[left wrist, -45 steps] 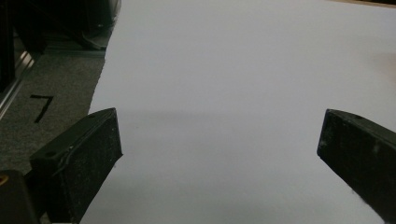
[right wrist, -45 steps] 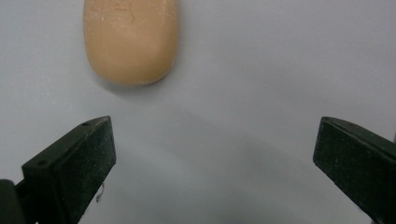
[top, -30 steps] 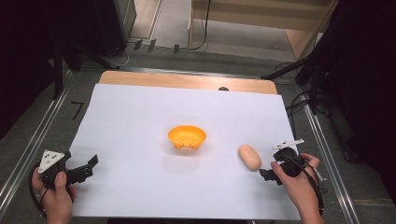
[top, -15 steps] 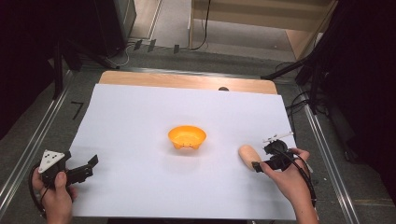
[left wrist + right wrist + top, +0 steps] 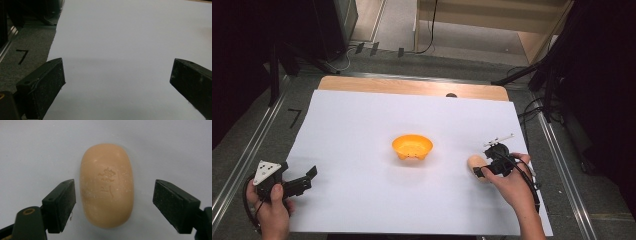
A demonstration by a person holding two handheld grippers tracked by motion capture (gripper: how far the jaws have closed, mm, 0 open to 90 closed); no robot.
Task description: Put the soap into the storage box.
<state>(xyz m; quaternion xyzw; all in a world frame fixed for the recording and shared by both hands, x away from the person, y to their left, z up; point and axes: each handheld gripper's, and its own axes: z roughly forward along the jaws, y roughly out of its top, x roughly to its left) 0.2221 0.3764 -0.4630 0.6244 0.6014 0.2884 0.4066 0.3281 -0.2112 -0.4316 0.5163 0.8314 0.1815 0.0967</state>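
- Soap bar point(image 5: 106, 186) lies flat on my bench's white sheet point(image 5: 362, 130), right of the orange bowl point(image 5: 412, 146).
- Right hand-held gripper point(image 5: 480, 171): jaws just closing, straddling the soap, right pad not touching.
- Left hand-held gripper point(image 5: 309, 176): wide, nothing held.

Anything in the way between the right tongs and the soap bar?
Nothing visible. The soap bar already lies between the right tongs, whose jaws have just been closing; one is at its side, the other still apart. Only white paper surrounds it.
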